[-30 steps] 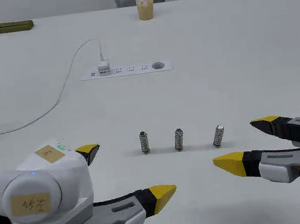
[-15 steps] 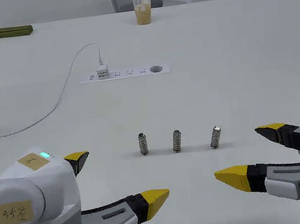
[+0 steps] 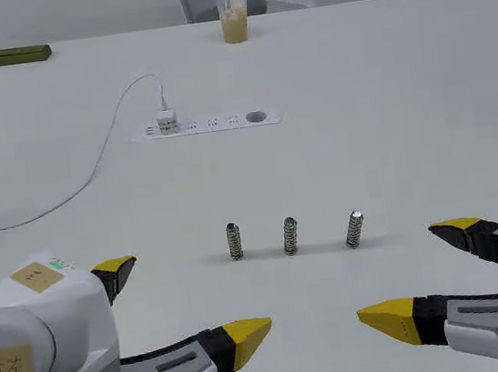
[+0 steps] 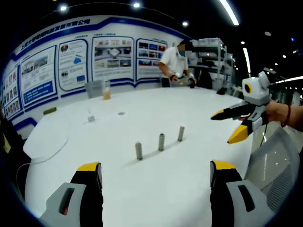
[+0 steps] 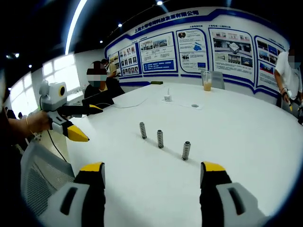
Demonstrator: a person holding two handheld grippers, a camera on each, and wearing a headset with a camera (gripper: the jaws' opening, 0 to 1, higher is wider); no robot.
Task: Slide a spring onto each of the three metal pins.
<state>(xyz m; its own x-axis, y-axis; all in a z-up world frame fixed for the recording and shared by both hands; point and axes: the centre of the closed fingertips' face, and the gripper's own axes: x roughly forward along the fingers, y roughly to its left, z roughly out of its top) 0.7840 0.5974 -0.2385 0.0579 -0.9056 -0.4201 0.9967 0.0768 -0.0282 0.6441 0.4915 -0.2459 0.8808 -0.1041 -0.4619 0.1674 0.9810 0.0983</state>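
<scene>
- Three short upright metal pins, each sleeved in a coiled spring, stand in a row at frame centre on the white worktop.
- My left gripper, at lower left, is spread wide and empty.
- My right gripper, at lower right, also gapes empty.
- A white power strip lies above centre.

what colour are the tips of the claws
Yellow, with black behind them; clearest in the head view, on the left claw and right claw.
</scene>
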